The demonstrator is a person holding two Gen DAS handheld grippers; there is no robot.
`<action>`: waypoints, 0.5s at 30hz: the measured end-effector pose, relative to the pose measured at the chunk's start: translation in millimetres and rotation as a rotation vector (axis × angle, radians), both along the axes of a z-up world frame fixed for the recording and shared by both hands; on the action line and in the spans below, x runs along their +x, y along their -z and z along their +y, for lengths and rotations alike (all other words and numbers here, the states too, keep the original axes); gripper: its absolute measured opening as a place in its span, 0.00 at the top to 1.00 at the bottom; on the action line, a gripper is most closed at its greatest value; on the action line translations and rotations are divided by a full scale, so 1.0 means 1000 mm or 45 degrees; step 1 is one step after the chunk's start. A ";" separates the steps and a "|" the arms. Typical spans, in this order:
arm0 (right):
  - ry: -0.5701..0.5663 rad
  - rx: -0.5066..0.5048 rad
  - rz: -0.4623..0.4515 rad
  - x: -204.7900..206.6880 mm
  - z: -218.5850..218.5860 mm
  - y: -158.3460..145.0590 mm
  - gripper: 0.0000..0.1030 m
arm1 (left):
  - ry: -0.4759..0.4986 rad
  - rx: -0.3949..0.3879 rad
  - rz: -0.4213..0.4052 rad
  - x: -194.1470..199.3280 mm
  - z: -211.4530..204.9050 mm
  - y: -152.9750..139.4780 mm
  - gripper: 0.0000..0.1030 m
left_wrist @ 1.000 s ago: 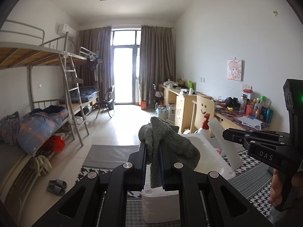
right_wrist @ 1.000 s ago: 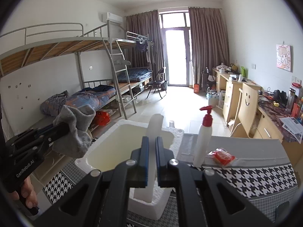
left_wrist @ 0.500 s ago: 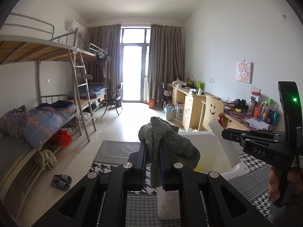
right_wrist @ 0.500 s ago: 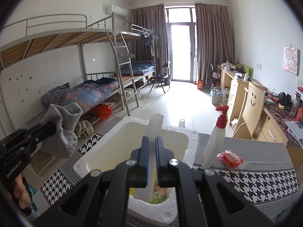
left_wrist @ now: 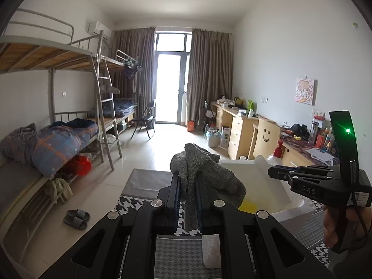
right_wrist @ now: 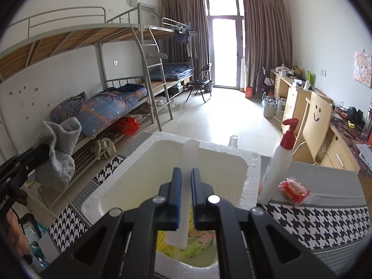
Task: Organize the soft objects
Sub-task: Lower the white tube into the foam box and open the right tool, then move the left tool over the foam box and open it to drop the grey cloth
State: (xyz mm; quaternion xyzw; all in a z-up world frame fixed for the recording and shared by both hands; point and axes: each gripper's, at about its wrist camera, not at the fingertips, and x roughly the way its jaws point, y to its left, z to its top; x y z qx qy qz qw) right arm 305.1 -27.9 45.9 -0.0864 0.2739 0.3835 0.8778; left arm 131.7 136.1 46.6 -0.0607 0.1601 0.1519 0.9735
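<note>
Left claw pinches grey sock, right claw clamps foam lid upright (likely clearing the foam box opening).

I see the grey knitted sock bunched and limp, its cuff flopping over, hanging in the air just left of the foam box. The box is white polystyrene, open-topped, resting on the houndstooth-covered tabletop. Its white foam lid stands on edge over the box, above yellow packets lying inside.
</note>
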 end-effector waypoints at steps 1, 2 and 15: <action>-0.004 -0.007 0.007 0.001 0.001 0.001 0.87 | 0.000 -0.001 -0.001 0.000 0.000 0.000 0.88; -0.011 -0.024 0.013 0.002 0.002 0.003 0.87 | 0.001 -0.005 -0.003 0.000 0.000 0.000 0.88; 0.030 -0.030 0.010 -0.002 -0.009 0.004 0.18 | 0.049 -0.006 -0.002 0.005 -0.005 0.000 0.88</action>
